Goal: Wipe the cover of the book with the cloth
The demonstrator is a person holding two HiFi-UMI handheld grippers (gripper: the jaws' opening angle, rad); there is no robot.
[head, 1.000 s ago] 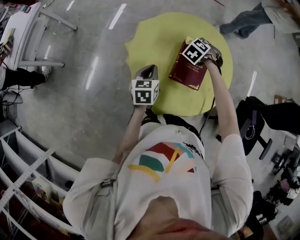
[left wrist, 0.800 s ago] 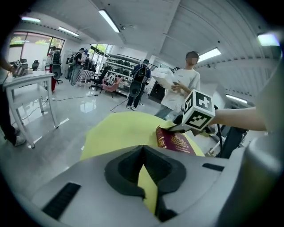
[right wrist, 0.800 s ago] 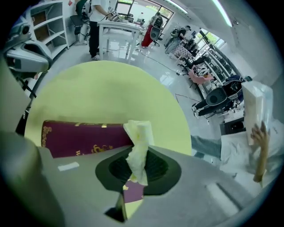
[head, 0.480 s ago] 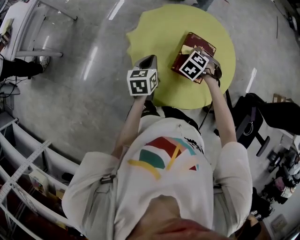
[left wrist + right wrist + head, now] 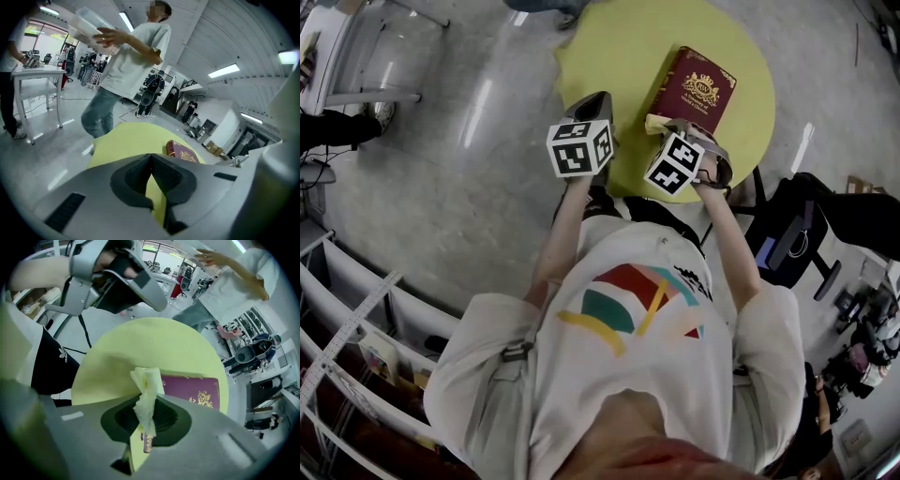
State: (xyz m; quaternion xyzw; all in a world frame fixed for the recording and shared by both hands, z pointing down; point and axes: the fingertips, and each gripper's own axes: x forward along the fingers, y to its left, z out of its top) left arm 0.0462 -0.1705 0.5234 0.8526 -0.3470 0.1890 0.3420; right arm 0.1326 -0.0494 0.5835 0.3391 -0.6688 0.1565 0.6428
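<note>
Right gripper (image 5: 144, 425) of mine is pinching a crumpled pale-yellow cloth (image 5: 146, 394), which sits over the near edge of the maroon hardcover book with a gold crest (image 5: 694, 86). That book lies flat on the round yellow-green table (image 5: 619, 56). Left gripper (image 5: 151, 171) has its jaws pressed together on nothing, above the table beside the book.

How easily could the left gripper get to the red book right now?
Probably yes, easily: the left gripper is shut and empty beside the book, with only bare yellow table between them. The cloth in the right gripper isn't between.
</note>
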